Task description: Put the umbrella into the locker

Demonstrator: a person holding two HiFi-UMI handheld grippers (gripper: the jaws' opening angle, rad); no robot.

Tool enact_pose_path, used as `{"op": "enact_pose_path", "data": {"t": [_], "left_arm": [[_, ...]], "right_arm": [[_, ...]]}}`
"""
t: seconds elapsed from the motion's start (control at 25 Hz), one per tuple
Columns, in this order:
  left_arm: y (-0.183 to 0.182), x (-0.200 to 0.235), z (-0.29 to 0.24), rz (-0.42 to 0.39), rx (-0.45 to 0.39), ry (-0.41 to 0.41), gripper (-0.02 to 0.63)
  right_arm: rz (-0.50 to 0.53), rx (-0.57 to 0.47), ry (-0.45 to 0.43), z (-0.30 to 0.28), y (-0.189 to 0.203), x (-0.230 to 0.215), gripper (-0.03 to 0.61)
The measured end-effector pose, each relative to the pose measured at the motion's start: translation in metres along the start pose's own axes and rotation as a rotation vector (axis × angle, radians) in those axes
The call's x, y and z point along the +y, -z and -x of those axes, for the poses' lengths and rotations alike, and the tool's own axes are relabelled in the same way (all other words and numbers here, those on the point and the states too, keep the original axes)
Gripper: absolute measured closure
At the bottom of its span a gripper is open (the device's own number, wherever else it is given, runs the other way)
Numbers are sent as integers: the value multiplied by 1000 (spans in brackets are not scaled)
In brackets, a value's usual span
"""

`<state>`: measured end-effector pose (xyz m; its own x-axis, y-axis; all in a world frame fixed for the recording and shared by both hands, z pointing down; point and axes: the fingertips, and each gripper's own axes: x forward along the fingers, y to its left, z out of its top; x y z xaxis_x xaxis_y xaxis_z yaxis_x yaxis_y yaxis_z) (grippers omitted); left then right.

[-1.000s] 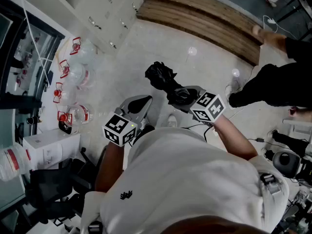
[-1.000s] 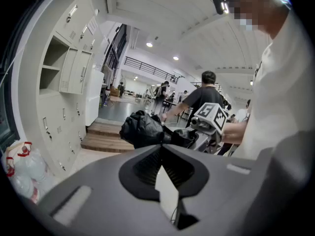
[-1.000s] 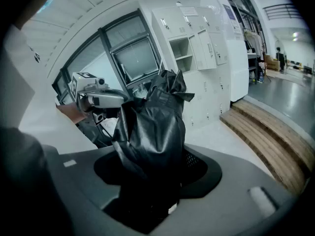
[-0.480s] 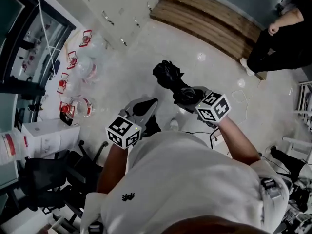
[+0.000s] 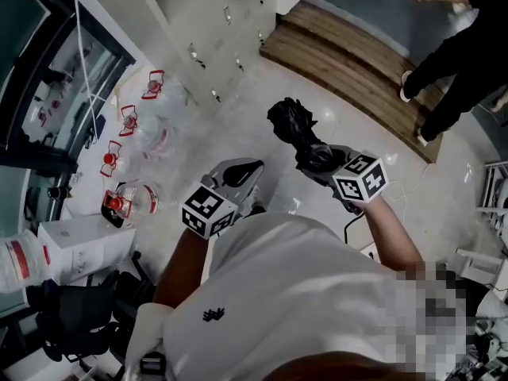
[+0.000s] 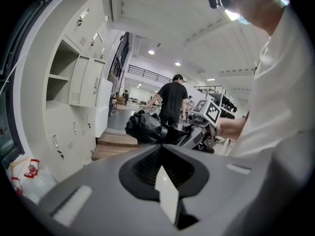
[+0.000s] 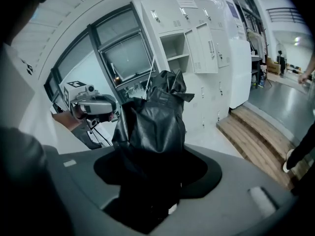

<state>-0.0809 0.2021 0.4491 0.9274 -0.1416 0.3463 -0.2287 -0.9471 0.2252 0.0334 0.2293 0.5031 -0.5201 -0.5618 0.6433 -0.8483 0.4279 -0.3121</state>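
Observation:
A folded black umbrella (image 5: 292, 125) sticks up and forward out of my right gripper (image 5: 316, 157), which is shut on its lower end. In the right gripper view the umbrella (image 7: 150, 124) fills the middle and hides the jaws of the right gripper (image 7: 152, 181). The white lockers (image 5: 208, 38) stand ahead on the left; one compartment (image 7: 178, 48) has its door open. My left gripper (image 5: 240, 171) hangs to the left of the umbrella, apart from it, shut and empty. From the left gripper (image 6: 165, 154) the umbrella (image 6: 145, 127) shows ahead.
Several large water bottles with red handles (image 5: 131, 129) lie on the floor by the lockers' left end. A wooden step (image 5: 349, 62) runs ahead on the right, with a person in black (image 5: 456, 50) on it. White boxes (image 5: 75, 248) and a chair base sit at lower left.
The lockers and wooden step have drawn nearer and slid down in the head view. The person in black has moved off to the upper right. Both grippers keep their poses and the right one its hold.

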Motion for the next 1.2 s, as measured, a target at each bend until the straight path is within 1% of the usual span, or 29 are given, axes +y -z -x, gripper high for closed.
{"op": "enact_pose_path", "data": {"t": [0.16,0.28,0.36,0.48,0.6,0.76,0.96,1.08,1.2], "left_arm": [[-13,67,6,-1,-2,5,560],[-30,105,14,-17,-15,-3,560],[-39,126,15,-9,-21,-10,560],[-47,146,7,16,-32,-18,560],[-55,170,-7,25,-39,-36,560],[-73,210,-28,39,-48,-93,560],[-110,250,-62,56,-78,-183,560],[-128,268,-85,80,-101,-224,560],[-138,281,-108,97,-113,-262,560]], "right_arm": [[-19,-32,9,-38,-54,-27,316],[-17,-38,11,-59,-94,-38,317],[-13,-36,15,-73,-117,-47,316],[-8,-22,1,-94,-143,-62,316],[14,-12,-12,-115,-173,-86,316],[55,0,-47,-142,-216,-125,316],[140,25,-116,-165,-274,-169,316],[193,48,-149,-179,-301,-193,316],[247,70,-186,-195,-323,-213,316]]}}
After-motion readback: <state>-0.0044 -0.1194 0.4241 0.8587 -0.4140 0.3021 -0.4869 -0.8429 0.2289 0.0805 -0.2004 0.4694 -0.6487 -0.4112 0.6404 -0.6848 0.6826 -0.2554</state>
